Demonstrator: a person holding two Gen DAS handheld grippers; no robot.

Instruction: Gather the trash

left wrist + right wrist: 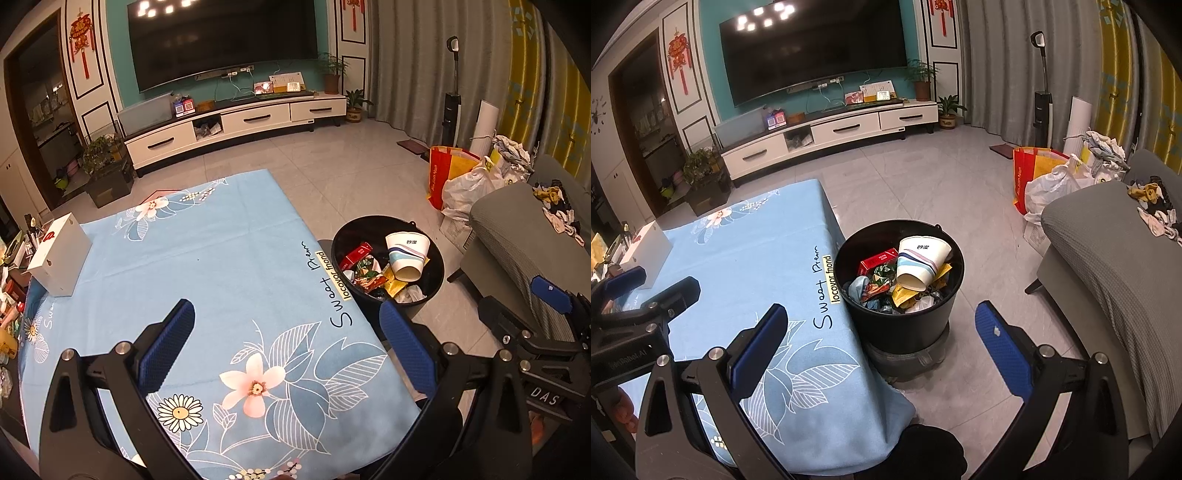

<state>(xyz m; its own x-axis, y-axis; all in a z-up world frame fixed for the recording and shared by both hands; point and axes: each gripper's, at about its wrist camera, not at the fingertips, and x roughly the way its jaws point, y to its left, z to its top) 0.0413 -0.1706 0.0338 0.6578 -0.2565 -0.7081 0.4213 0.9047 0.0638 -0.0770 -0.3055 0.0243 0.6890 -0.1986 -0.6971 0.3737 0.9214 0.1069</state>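
Observation:
A black bin (pixel 364 229) stands on the floor at the right edge of the table (pixel 207 258). It holds a white paper cup (pixel 408 254) lying on its side, a red box (pixel 356 254) and several crumpled wrappers. My left gripper (pixel 291 347) is open over the blue floral cloth with nothing between its fingers. My right gripper (pixel 882 350) is also open and holds nothing. It hovers over the table corner (pixel 750 258), just short of the bin (pixel 905 328). In the right wrist view the cup (pixel 921 260) and red box (pixel 879 260) lie on top of the pile.
A white box (pixel 59 254) sits on the table's far left, with clutter beyond that edge. A grey sofa (pixel 1108 258) lies right of the bin. Plastic and red bags (pixel 1045 181) stand behind it. Tiled floor stretches to the TV cabinet (pixel 831 133).

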